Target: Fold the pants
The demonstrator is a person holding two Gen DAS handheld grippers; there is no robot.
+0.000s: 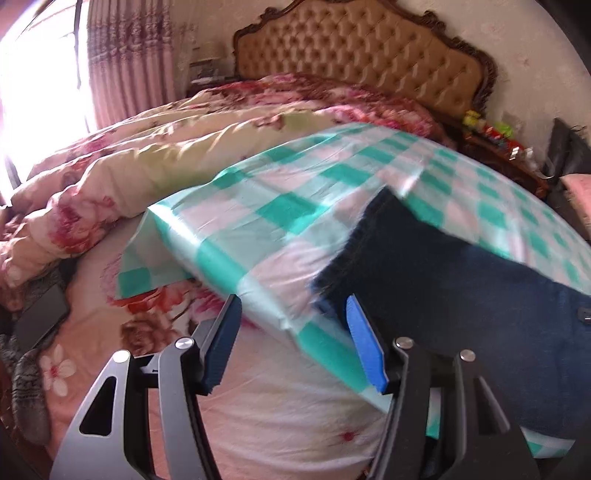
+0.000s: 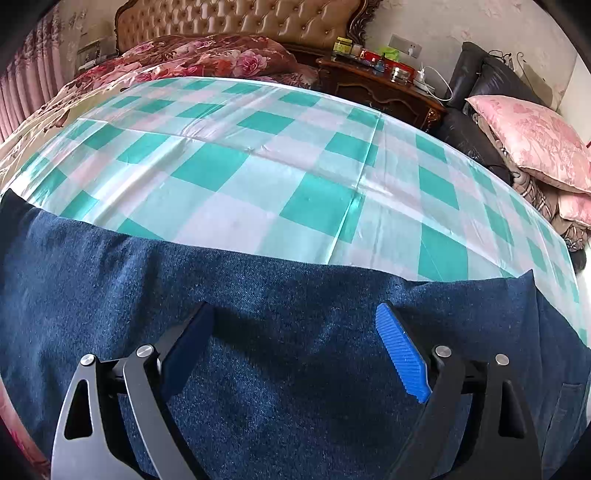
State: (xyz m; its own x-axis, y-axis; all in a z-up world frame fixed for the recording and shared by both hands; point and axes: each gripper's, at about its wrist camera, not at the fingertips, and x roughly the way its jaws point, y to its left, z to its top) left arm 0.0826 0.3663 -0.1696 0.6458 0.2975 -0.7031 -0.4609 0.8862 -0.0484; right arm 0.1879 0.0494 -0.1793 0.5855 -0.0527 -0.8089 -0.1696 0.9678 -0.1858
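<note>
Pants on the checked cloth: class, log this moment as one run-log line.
left gripper open, at cloth edge | right gripper open, over pants | pants flat on checked cloth | nothing gripped

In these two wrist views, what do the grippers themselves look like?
Both match: the left gripper and right gripper have black and grey metal linkage arms with triangular cut-outs and silver pivot pins, ending in blue ribbed pads. No cables, markings or sleeves show.

Count: one pair of dark blue pants [image 2: 277, 332]; one green-and-white checked sheet [image 2: 258, 166]; one tufted headboard [image 2: 240, 22]; one wooden nightstand [image 2: 380, 88]; one pink pillow [image 2: 532, 136]; two grippers, left gripper [image 1: 293, 343] and right gripper [image 2: 295, 350], jaws apart on both.
</note>
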